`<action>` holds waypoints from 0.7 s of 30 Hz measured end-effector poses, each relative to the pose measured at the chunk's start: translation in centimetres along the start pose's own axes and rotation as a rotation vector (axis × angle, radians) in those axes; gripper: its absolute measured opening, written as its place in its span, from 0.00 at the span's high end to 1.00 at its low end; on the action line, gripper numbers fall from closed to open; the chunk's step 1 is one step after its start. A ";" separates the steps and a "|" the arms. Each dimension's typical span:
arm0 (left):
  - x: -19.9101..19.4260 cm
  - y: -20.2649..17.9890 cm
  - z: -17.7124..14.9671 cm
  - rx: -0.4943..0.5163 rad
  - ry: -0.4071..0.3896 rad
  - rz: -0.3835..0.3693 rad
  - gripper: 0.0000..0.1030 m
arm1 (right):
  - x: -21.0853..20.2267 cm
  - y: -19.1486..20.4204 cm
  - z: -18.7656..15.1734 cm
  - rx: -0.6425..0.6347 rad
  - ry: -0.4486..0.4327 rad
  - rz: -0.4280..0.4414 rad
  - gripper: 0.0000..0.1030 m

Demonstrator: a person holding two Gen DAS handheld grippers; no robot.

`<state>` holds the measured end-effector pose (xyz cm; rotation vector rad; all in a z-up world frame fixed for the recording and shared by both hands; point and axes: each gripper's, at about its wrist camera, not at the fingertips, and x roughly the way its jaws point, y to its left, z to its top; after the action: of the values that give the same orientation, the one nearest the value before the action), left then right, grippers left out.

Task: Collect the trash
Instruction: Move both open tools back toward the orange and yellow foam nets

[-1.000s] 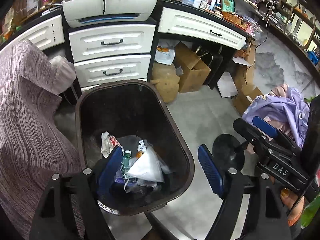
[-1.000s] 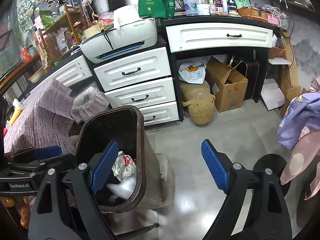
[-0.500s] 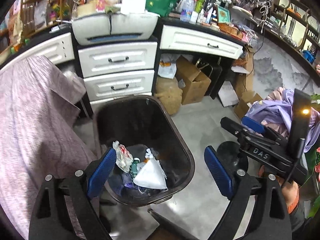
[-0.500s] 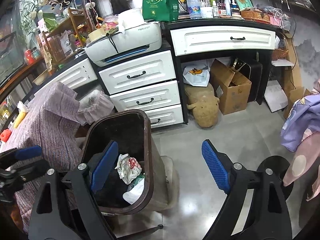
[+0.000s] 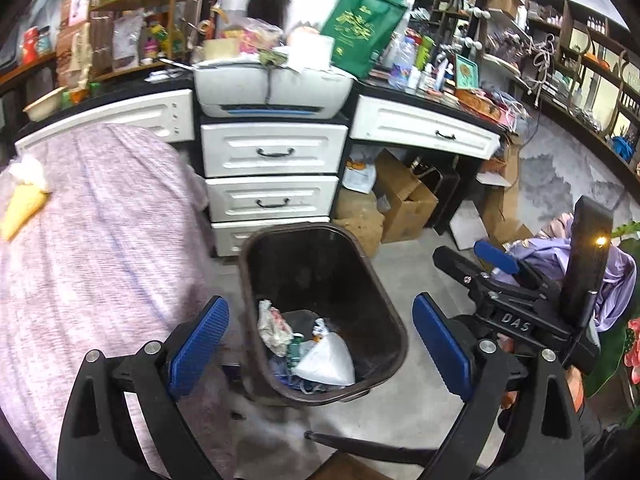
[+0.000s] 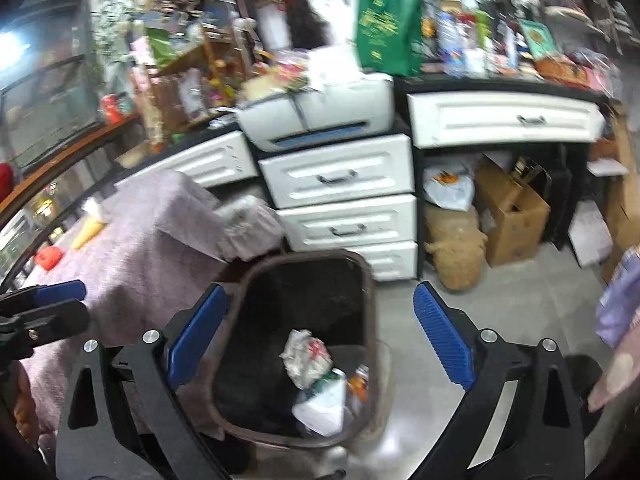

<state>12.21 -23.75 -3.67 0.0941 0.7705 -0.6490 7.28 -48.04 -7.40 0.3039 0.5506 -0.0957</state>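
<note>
A grey tiled floor (image 5: pixel 420 264) is gleaming under the room light. A black-topped bench (image 5: pixel 400 92) with white drawers (image 5: pixel 272 152) is running along the far wall, and a white printer (image 5: pixel 272 92) is sitting on it beside a green bag (image 5: pixel 360 28). Cardboard boxes (image 5: pixel 404 196) are crowding the opening under the bench. A mauve cloth (image 5: pixel 100 240) is covering furniture on the left. Wooden shelves (image 5: pixel 120 32) are standing behind it, and dark shelving (image 5: pixel 580 52) is lining the right wall. A bright light (image 6: pixel 10 46) is glaring at the far left.
</note>
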 end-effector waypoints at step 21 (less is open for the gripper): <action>-10.7 17.2 -2.9 -0.261 -0.105 0.334 0.07 | 3.4 20.3 4.0 -0.293 0.105 0.483 0.06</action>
<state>14.62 -3.56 -1.18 -0.0502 0.7115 -0.2314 15.63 -30.02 -0.70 0.1496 0.5736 0.4674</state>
